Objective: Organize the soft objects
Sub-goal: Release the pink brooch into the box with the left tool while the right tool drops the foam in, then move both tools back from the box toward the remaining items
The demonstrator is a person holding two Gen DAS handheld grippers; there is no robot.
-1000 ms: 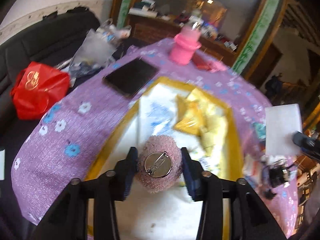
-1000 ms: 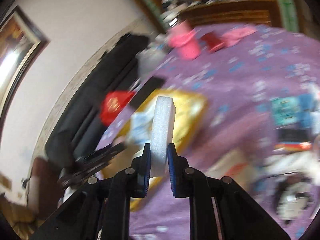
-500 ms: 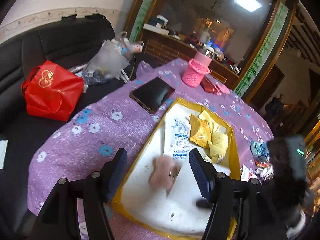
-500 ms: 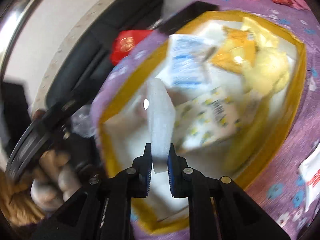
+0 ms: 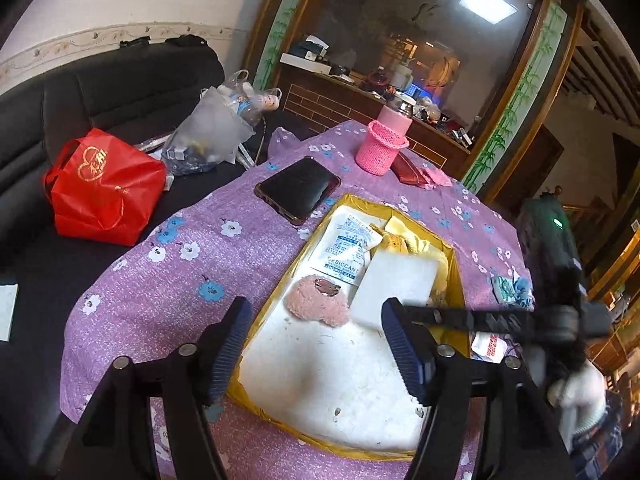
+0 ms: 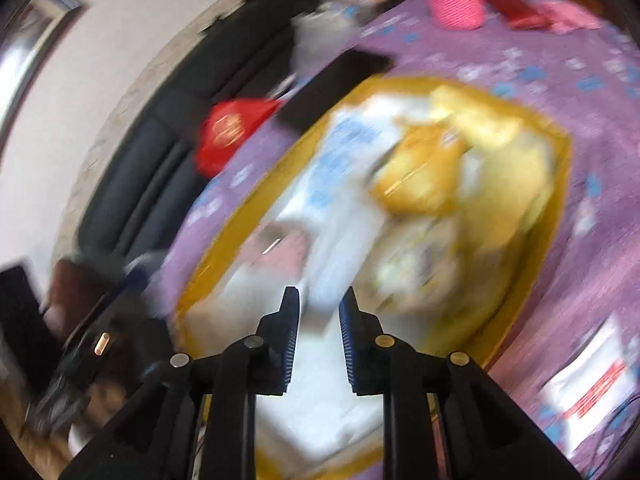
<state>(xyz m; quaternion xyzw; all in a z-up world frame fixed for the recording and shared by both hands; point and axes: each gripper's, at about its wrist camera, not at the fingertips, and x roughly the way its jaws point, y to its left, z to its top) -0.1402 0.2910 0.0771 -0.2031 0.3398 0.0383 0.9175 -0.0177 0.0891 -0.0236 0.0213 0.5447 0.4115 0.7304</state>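
A: Left gripper (image 5: 316, 344)?
B: Fingers spread wide, nothing btwn them. Hangs above the near end of the yellow tray (image 5: 454, 264), angled down at it.
A: Soft stuff?
B: Pink fuzzy brooch (image 5: 318, 306) lies in the tray, touching the white foam block (image 5: 394, 280) beside it. Desiccant packet (image 5: 348, 246) just behind, yellow plush (image 5: 408, 244) at the far end.
A: Right gripper (image 6: 318, 304)?
B: Fingers parted w/ a narrow gap, nothing gripped. Low over the tray (image 6: 560, 184), pointing down. View's too blurred for more.
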